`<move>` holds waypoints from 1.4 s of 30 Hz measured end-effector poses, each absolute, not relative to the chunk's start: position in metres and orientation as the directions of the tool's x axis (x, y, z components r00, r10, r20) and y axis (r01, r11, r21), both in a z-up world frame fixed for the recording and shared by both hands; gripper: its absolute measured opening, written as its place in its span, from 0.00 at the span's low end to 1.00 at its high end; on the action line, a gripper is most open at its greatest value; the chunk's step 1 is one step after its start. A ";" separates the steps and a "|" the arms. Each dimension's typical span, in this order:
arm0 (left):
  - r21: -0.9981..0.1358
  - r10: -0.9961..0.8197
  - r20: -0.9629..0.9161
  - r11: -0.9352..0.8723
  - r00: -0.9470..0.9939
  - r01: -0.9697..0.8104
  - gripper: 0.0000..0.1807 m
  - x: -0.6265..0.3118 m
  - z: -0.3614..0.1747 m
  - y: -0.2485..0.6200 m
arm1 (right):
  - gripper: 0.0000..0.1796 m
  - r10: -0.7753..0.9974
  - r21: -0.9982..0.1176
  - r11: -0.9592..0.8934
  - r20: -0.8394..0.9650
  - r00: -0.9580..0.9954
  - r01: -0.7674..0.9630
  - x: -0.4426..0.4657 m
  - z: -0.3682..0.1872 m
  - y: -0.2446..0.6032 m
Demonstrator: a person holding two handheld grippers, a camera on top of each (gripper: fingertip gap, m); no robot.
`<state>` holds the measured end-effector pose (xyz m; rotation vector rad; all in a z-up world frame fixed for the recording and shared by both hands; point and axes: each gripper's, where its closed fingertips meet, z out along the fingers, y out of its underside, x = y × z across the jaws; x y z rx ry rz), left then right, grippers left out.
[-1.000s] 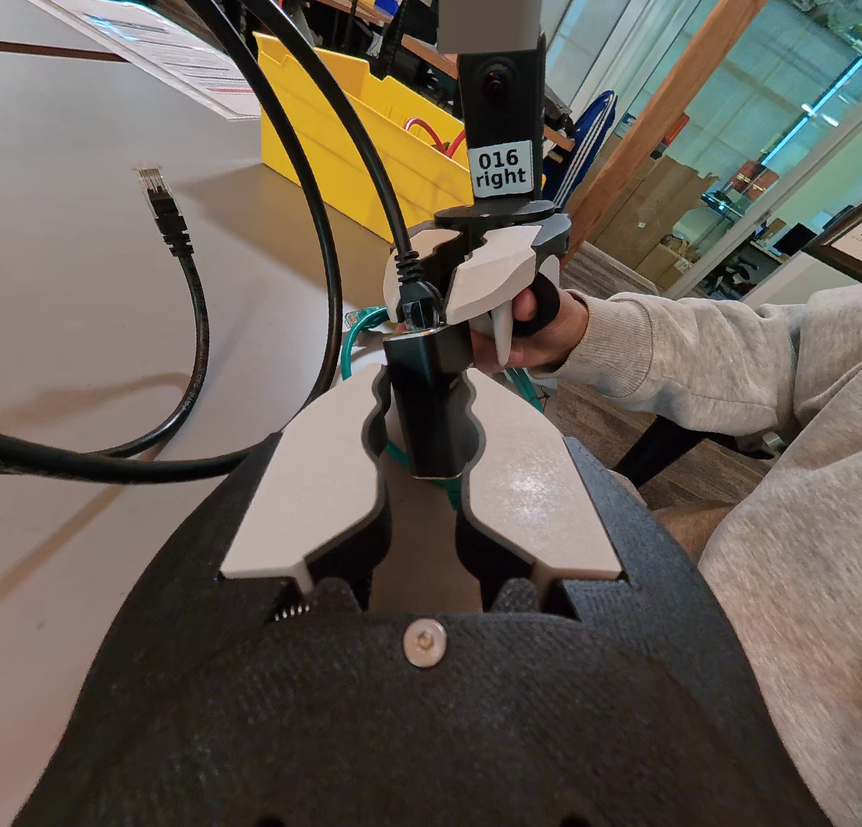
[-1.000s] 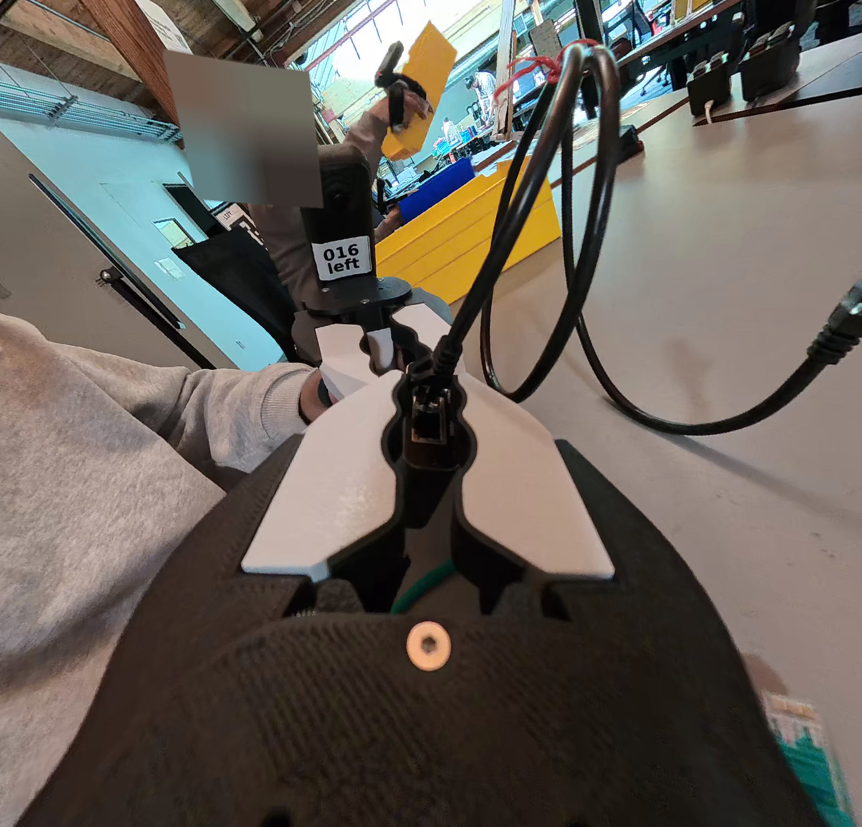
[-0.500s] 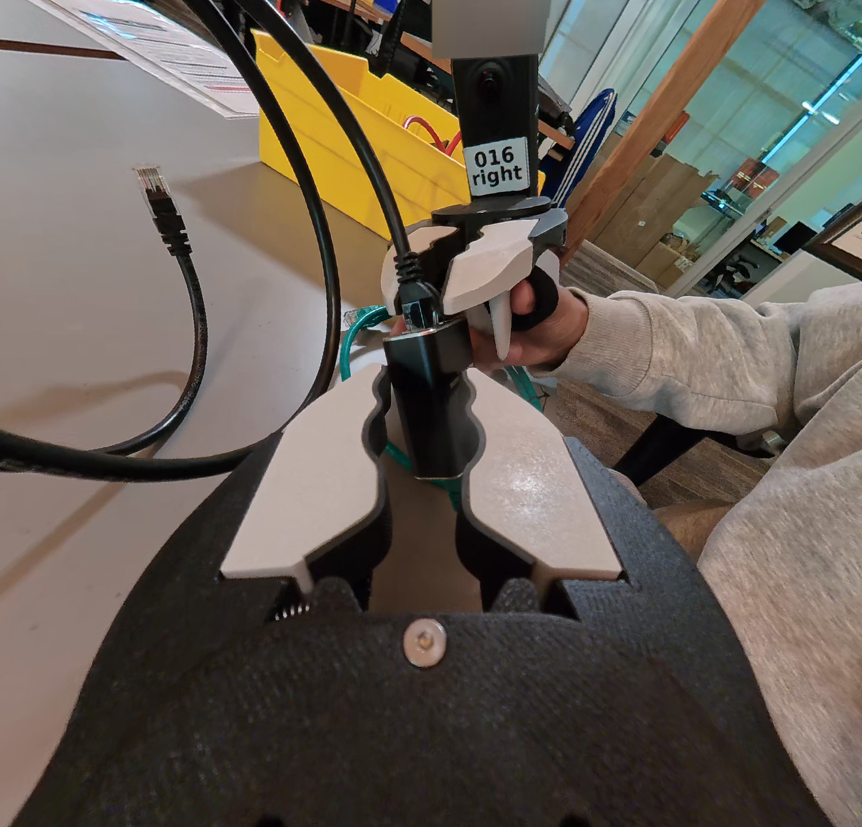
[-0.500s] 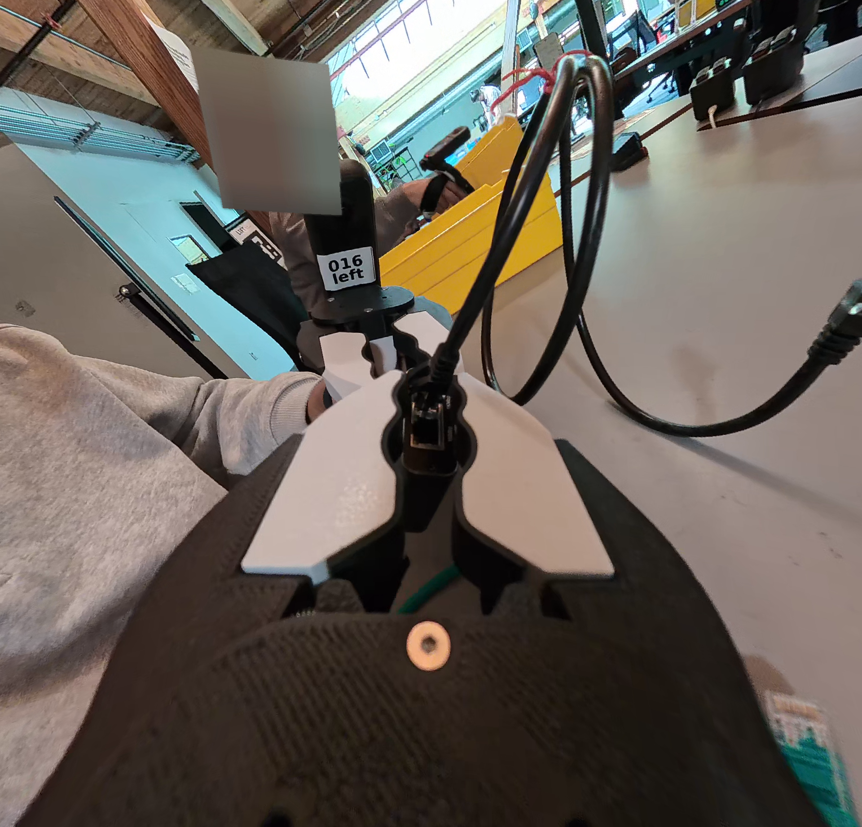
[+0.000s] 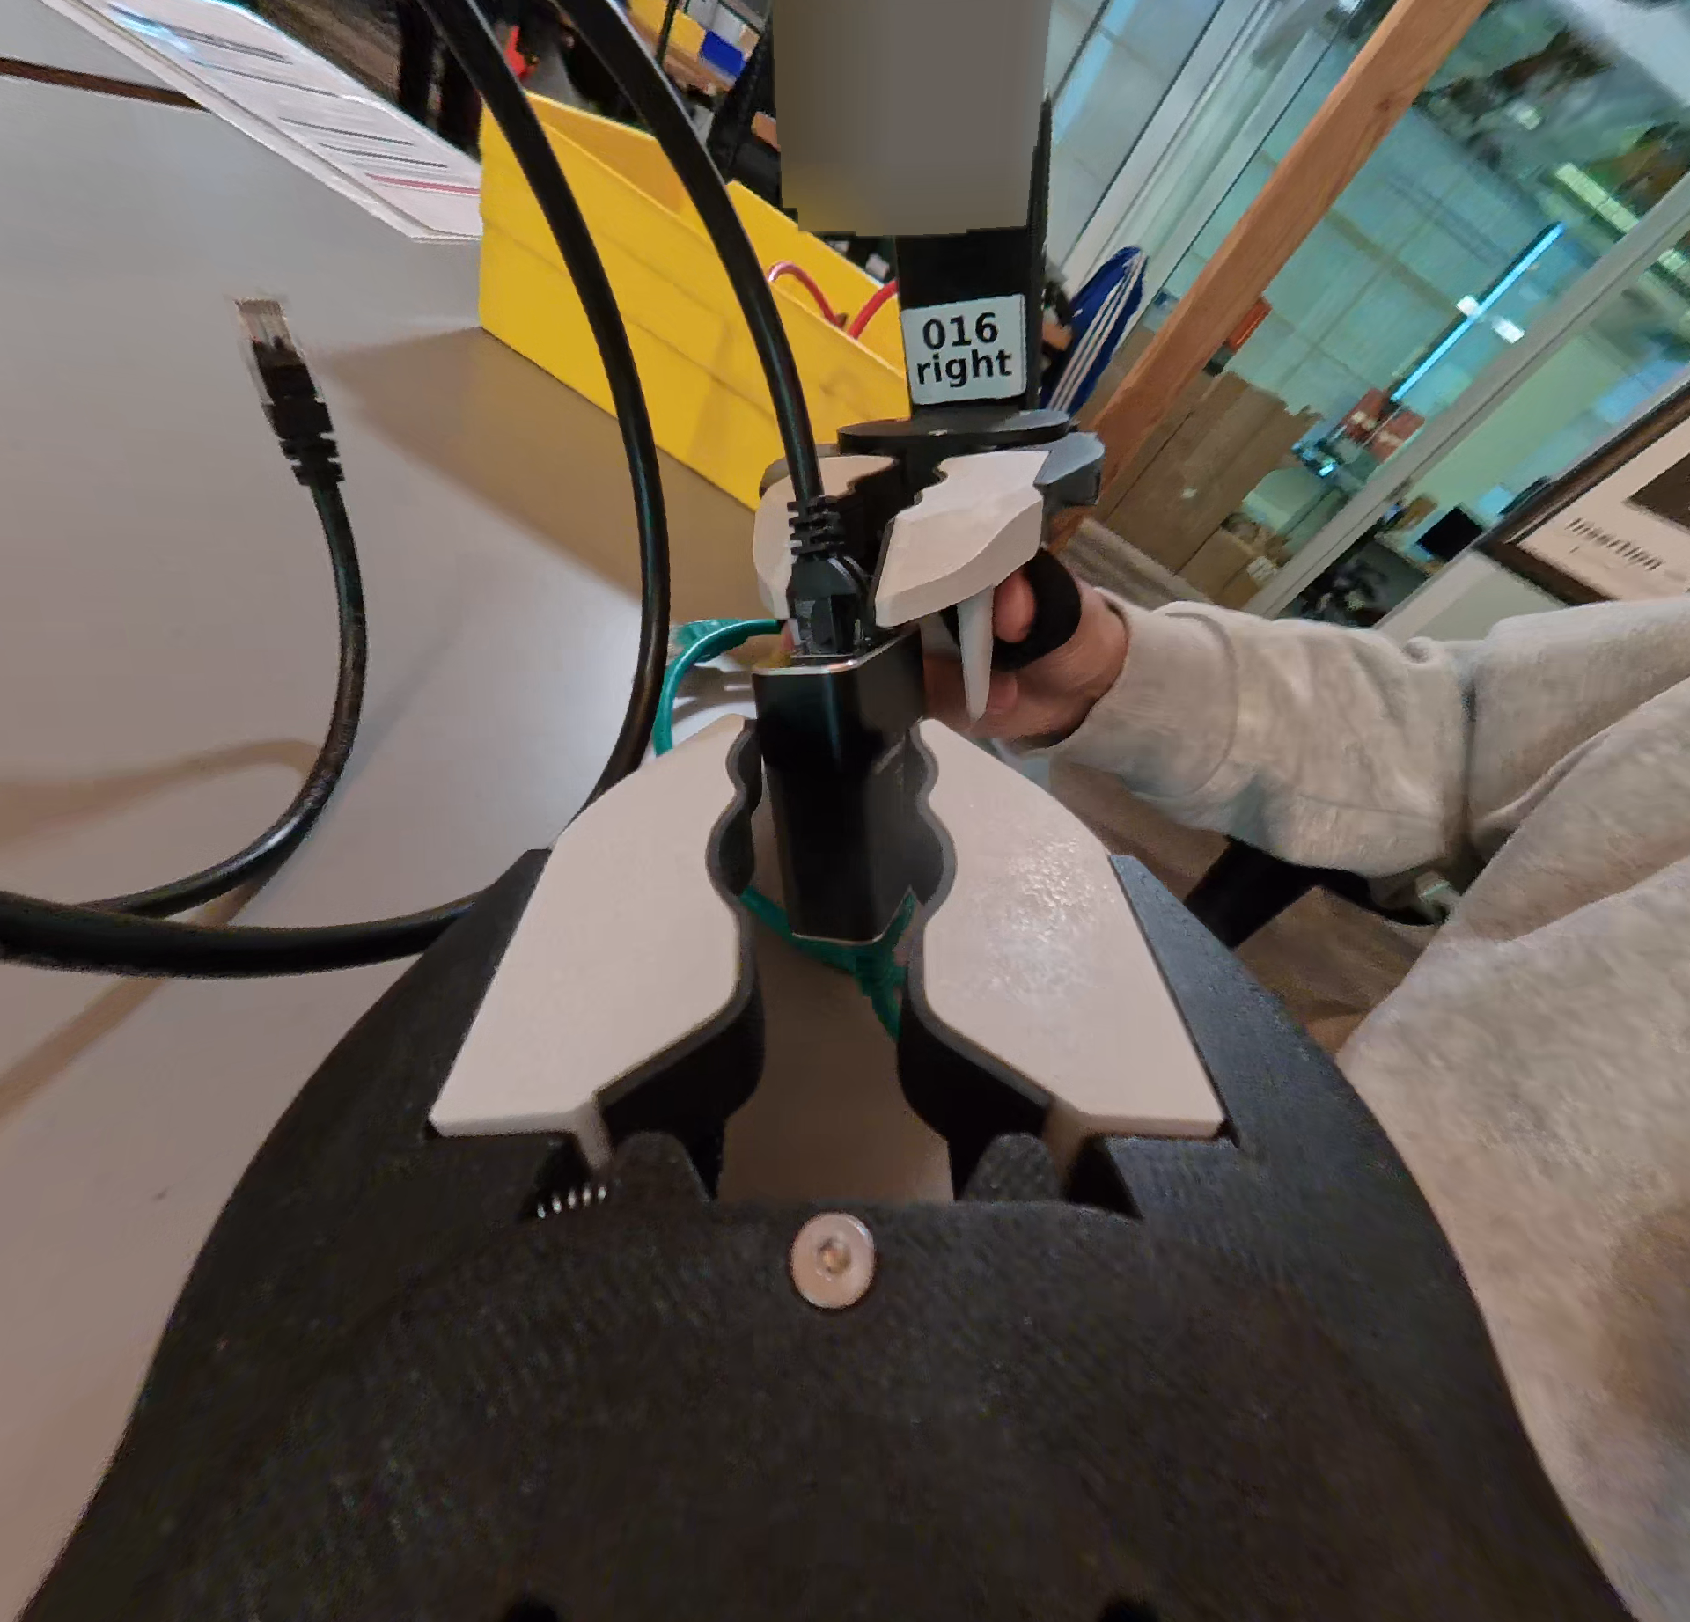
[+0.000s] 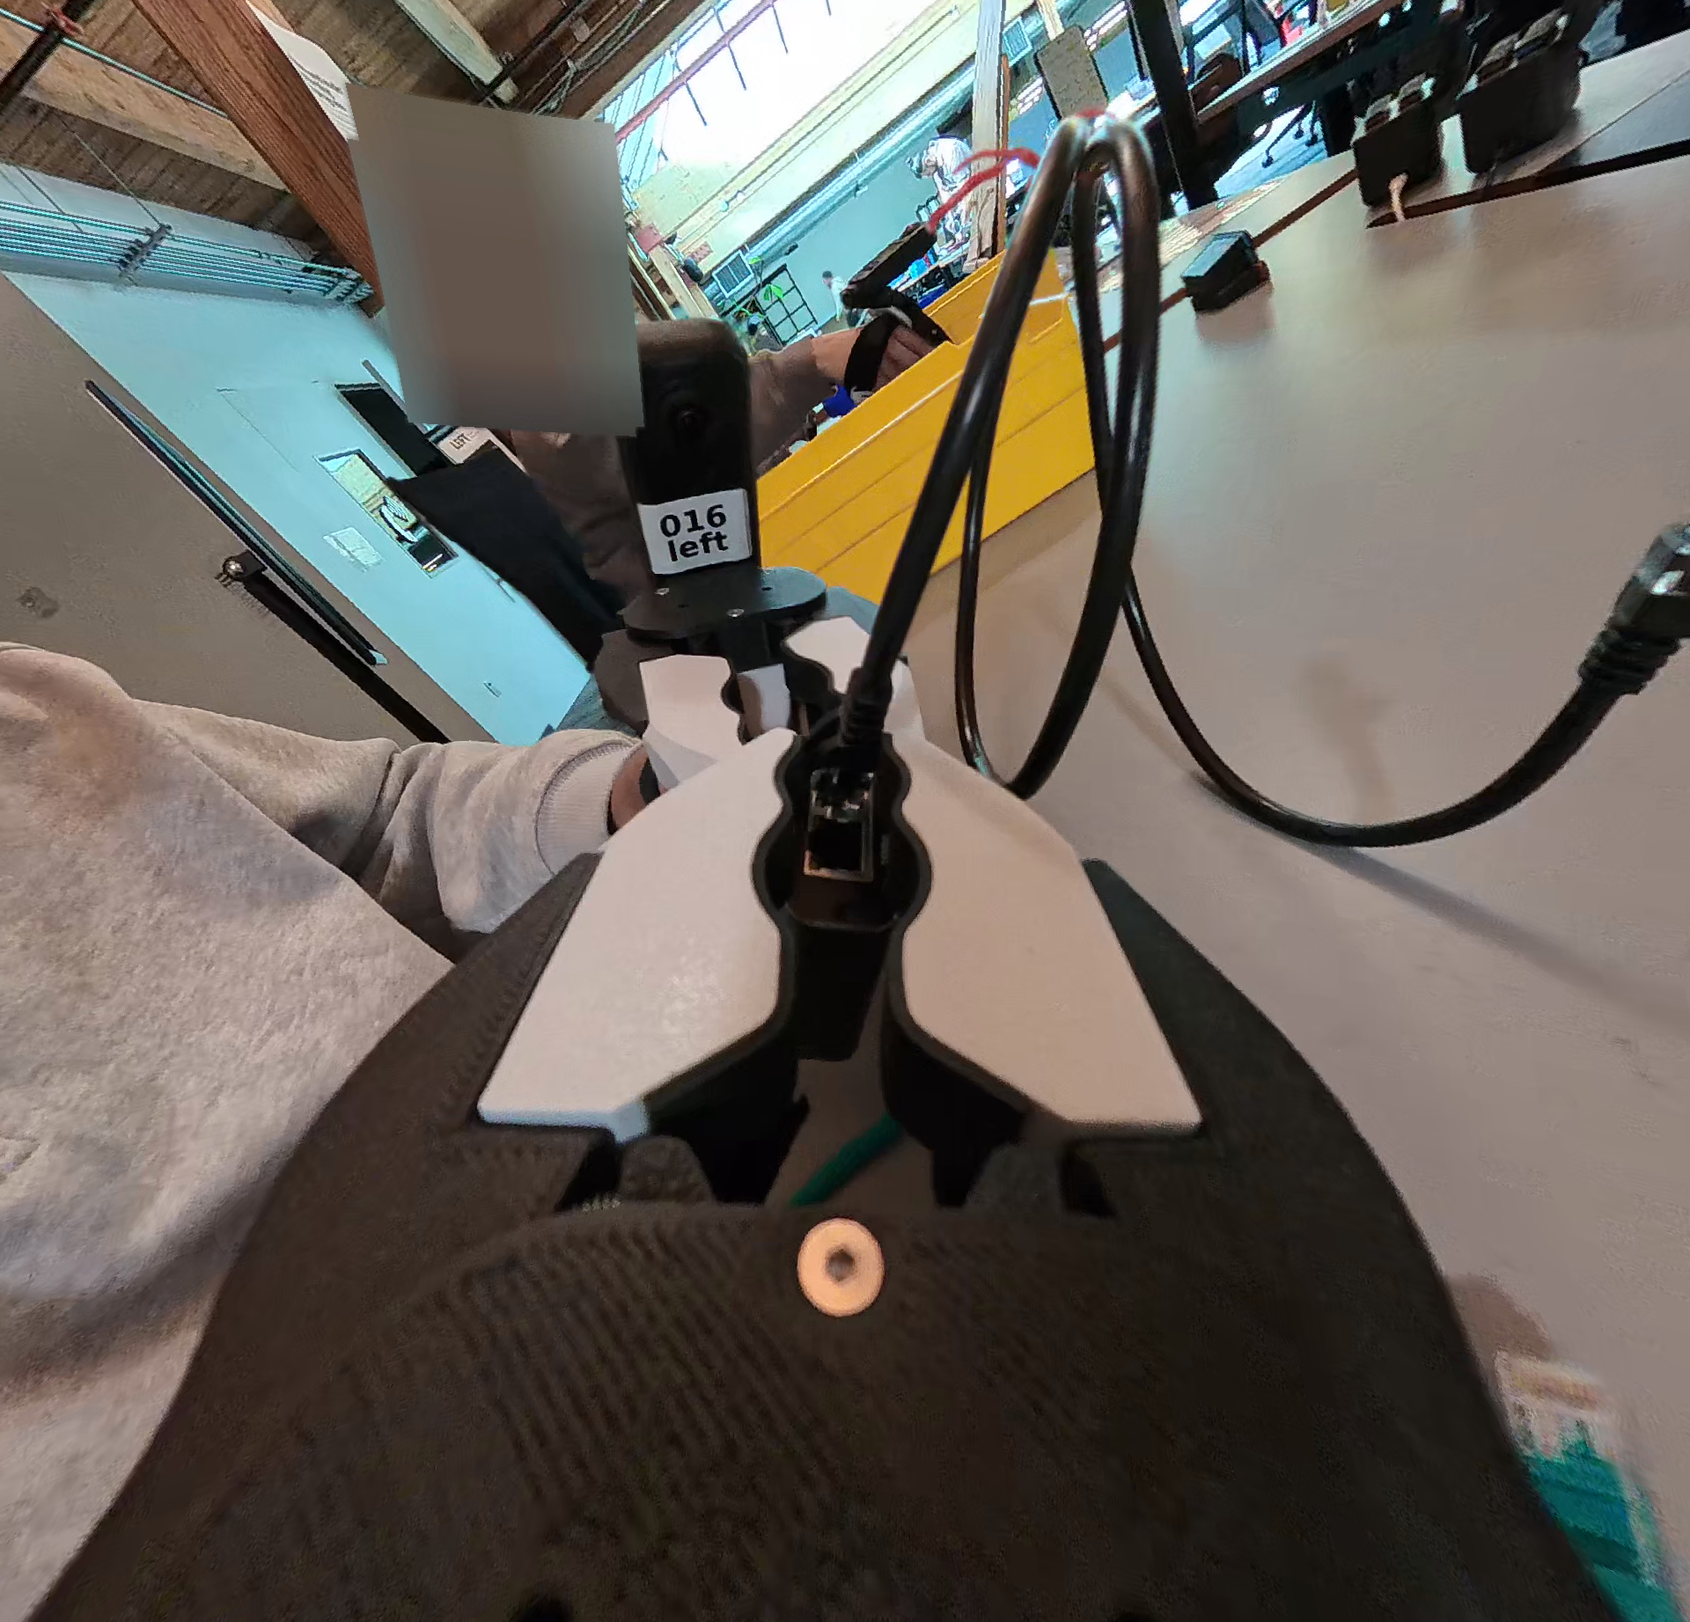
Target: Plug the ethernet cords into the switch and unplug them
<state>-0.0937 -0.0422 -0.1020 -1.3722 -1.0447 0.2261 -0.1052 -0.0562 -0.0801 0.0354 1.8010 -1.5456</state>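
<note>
Table (image 5: 165, 572) underneath. Left gripper (image 5: 828, 833) clamps the black switch (image 5: 837, 801), held above the table edge. Right gripper (image 6: 841, 810) pinches the black cord's plug (image 5: 823, 586) at the port; seating unclear. Next, probably: push straight in.

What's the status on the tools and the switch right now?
Left tool shut on the switch. Right tool shut on black plug at switch port. Green cord beneath, black cord's loose plug on table.
</note>
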 end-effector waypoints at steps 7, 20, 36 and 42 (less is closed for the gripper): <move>-0.797 0.544 0.602 0.362 0.585 0.483 0.23 -0.092 -0.100 -0.032 | 0.07 -0.470 -0.832 0.235 -0.551 -0.690 0.503 -0.100 -0.072 -0.055; -0.893 0.792 0.365 0.151 0.489 0.423 0.16 -0.097 -0.111 -0.060 | 0.25 -0.242 -0.976 0.040 -0.218 -0.945 0.215 -0.135 -0.069 -0.057; -0.880 0.849 -0.047 -0.284 0.526 0.381 0.16 -0.092 -0.129 -0.043 | 0.18 -0.311 -0.764 0.107 0.582 -0.751 -0.636 -0.096 -0.087 -0.043; -0.842 0.800 -0.143 -0.407 0.582 0.353 0.15 -0.088 -0.137 -0.025 | 0.18 -0.405 -0.704 0.187 0.580 -0.707 -0.685 -0.098 -0.102 -0.031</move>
